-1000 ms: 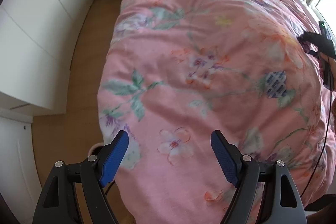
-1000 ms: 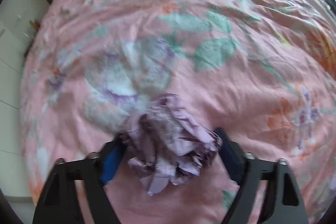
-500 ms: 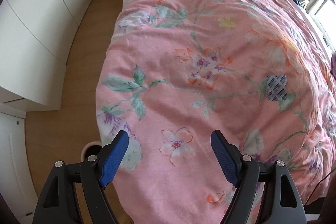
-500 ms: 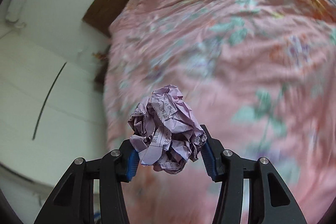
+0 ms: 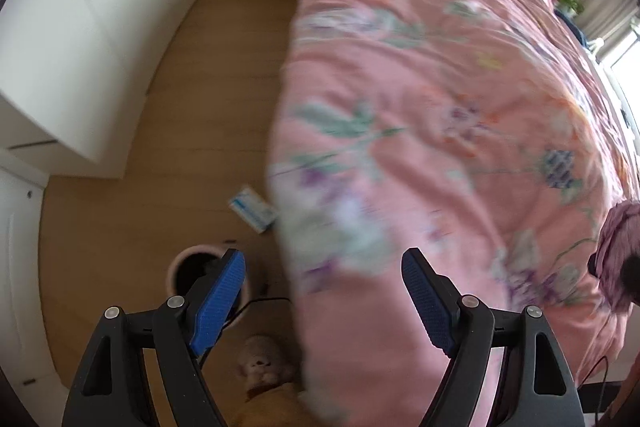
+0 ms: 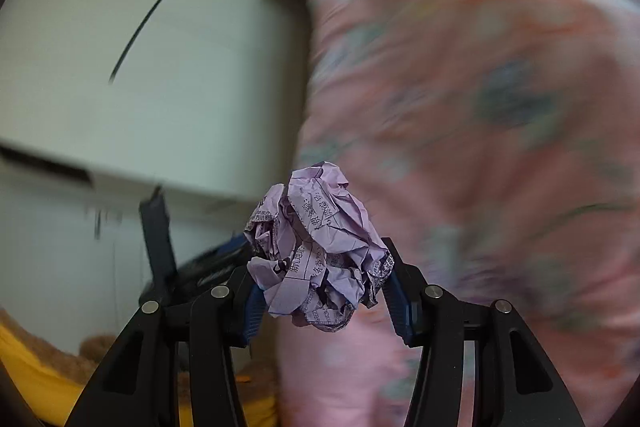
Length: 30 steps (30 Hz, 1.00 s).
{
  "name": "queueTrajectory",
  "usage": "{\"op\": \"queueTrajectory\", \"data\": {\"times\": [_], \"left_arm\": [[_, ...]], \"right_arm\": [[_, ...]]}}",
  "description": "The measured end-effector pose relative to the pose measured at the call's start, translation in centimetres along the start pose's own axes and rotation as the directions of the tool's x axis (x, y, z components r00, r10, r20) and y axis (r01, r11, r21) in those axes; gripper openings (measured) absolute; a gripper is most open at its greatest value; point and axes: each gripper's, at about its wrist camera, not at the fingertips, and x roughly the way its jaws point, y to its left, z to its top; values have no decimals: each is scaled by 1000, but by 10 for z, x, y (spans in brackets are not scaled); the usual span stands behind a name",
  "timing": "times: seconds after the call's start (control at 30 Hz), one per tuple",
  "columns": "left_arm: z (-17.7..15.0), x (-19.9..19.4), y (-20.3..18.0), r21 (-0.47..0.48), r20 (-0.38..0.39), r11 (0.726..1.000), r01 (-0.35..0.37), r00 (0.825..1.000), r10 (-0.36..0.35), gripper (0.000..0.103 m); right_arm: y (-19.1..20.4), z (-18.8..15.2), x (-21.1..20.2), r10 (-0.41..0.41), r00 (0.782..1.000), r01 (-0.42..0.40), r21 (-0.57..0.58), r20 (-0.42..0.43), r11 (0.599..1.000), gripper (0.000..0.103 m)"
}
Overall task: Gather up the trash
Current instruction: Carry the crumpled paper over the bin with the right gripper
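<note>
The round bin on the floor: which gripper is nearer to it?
Left. The left gripper hangs open just above the bin; the right gripper grips the crumpled paper over by the bed's edge.

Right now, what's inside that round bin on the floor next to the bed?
The bin looks dark inside, and no trash can be made out. The left gripper finger covers its right part, so anything there, or deep down, stays hidden.

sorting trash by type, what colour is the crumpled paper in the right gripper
Pale purple with black printed text; the crumpled paper shows best in the right wrist view.
</note>
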Motion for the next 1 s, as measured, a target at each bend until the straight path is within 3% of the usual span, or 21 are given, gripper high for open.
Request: {"op": "queueTrajectory", "data": {"times": [0.23,0.47,0.6,0.67,0.83,0.93,1.0], "left_arm": [[-27,-25,100,-103,24,993,-55,998,57,81],[-65,-30,190,-270,2,961,-60,998,63,81],[-78,-32,214,-303,3,951,-69,997,74,82],[-82,-29,222,-313,1,948,-65,998,69,93],[-95,-22,236,-338,22,941,-32,999,42,94],[-97,-4,242,-324,-5,945,-41,999,42,94],[-97,7,247,-320,-14,946,-45,999,43,94]], "right_arm": [[86,-20,94,0,986,-23,-141,-164,990,51],[129,-37,193,-80,949,7,-233,-303,972,51],[144,-45,254,-139,924,40,-271,-356,962,51],[150,-50,282,-181,910,66,-300,-372,952,51],[149,-62,336,-287,864,133,-362,-413,923,51],[142,-72,364,-327,837,156,-381,-439,911,51],[139,-78,371,-341,830,166,-388,-441,907,51]]}}
